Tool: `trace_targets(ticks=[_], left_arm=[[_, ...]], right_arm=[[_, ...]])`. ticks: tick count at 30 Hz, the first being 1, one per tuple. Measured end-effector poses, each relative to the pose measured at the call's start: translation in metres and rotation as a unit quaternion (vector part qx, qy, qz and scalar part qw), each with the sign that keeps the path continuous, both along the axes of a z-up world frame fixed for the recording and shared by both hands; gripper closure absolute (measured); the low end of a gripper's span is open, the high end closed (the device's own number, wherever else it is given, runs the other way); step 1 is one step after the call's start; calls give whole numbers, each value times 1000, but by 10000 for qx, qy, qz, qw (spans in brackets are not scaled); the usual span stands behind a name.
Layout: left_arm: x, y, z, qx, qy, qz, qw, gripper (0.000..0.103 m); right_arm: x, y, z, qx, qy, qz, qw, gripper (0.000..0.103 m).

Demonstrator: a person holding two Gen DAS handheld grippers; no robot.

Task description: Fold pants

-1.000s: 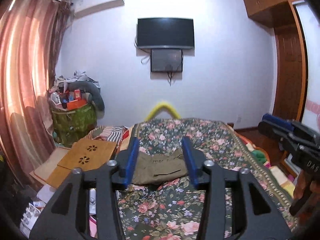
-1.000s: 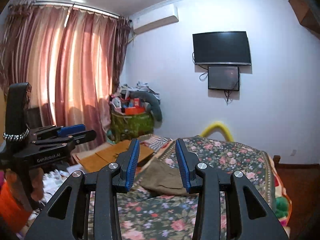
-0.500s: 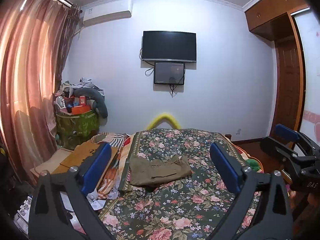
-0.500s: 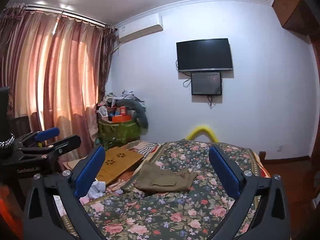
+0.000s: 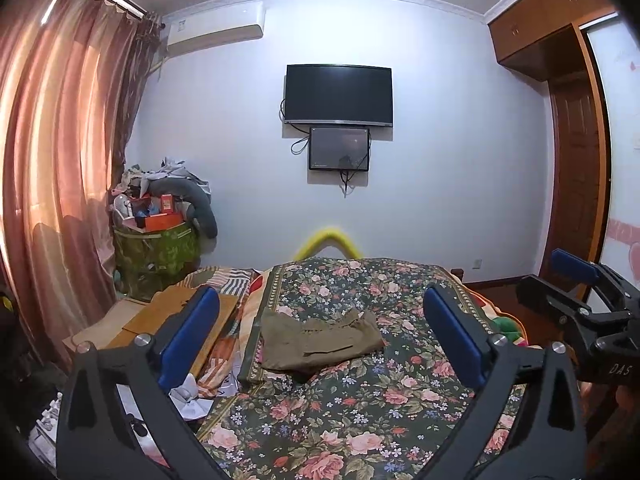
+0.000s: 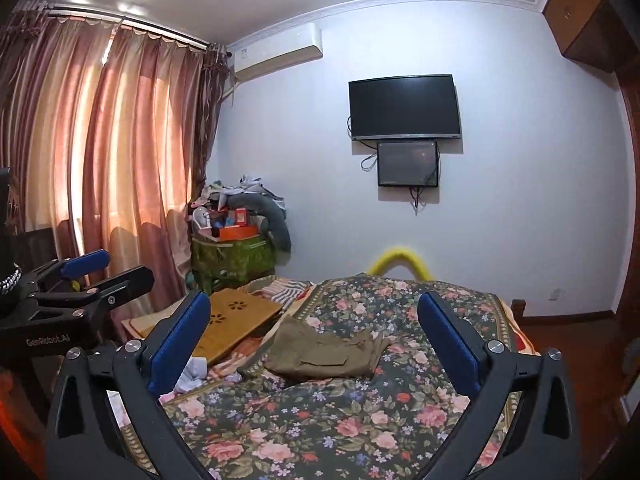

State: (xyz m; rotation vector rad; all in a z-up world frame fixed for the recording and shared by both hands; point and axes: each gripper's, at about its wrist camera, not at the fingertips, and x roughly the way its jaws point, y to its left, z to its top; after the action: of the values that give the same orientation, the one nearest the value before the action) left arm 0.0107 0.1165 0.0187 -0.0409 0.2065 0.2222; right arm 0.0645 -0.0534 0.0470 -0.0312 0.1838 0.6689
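While both jaws stand wide and empty, pants (image 5: 320, 338) lie folded on the bed (image 5: 360, 412), ahead of and apart from them. Folding looks finished; next: only retreat or check.

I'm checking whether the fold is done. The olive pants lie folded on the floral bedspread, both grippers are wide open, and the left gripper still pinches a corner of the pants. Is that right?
Not quite. The left gripper pinches nothing: the left wrist view shows its jaws wide open, short of the pants, which lie folded on the floral bedspread. The right gripper is wide open too.
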Motion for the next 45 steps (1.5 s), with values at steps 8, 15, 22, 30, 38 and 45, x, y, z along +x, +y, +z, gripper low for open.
trace_targets(ticks=[8,15,22,30,38,45], left_arm=[[5,0,-5,-5,78,-9,10000,0],[7,3,-7,-47,83,-31,9999,0],[8,3,-7,-54,82,-38,9999,0],[11,5,-8,-108,109,-115,9998,0],[12,5,-9,-121,124,-141,9998,0],[12,5,-9,-141,127,-165,9997,0]], right_arm=[[0,-2,-3,-59,63,-45,10000,0],[-1,-4,-4,-88,97,-61,9999,0],[0,-5,-3,-122,119,-81,9998,0],[1,-8,-2,-85,190,-81,9997,0],[2,-9,-2,-86,227,-85,9997,0],[3,-10,-3,-60,249,-89,9996,0]])
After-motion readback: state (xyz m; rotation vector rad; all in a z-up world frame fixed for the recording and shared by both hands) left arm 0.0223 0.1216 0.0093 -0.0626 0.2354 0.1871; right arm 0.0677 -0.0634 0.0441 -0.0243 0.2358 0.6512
